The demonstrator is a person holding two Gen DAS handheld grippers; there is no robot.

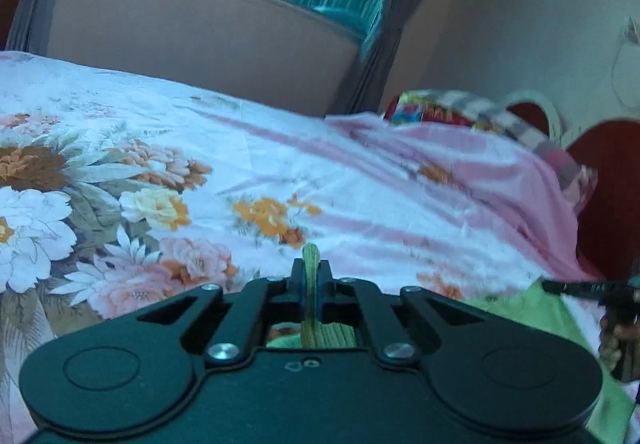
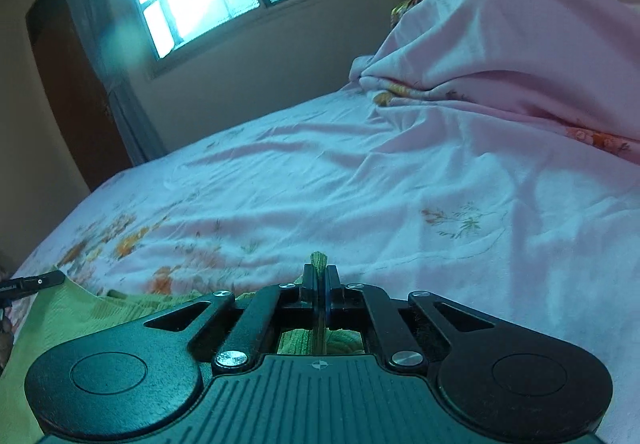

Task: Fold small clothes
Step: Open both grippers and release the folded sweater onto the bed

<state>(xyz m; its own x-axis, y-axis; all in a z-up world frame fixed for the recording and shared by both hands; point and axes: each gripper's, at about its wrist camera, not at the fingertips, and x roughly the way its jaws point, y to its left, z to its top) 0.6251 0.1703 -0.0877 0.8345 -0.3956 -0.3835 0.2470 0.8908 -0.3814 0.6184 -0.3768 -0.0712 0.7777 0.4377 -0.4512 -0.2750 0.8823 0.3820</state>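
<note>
Green ribbed garment point(image 1: 532, 308) spread low in both frames on floral bed sheet point(image 1: 280, 164). Left hand-held gripper point(image 1: 311, 276) clenched on a pinched fold of it; right hand-held gripper point(image 2: 320, 280) likewise. Pink blanket point(image 2: 520, 36) heaped upper right.

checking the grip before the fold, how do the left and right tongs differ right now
The left tongs look out over big bold flowers on the bedsheet; the right tongs face a paler, mostly plain stretch and the pink blanket. The green garment spreads to the left of the right tongs, but to the right of the left tongs. Shared: both are shut, each pinching an edge of that garment.
</note>
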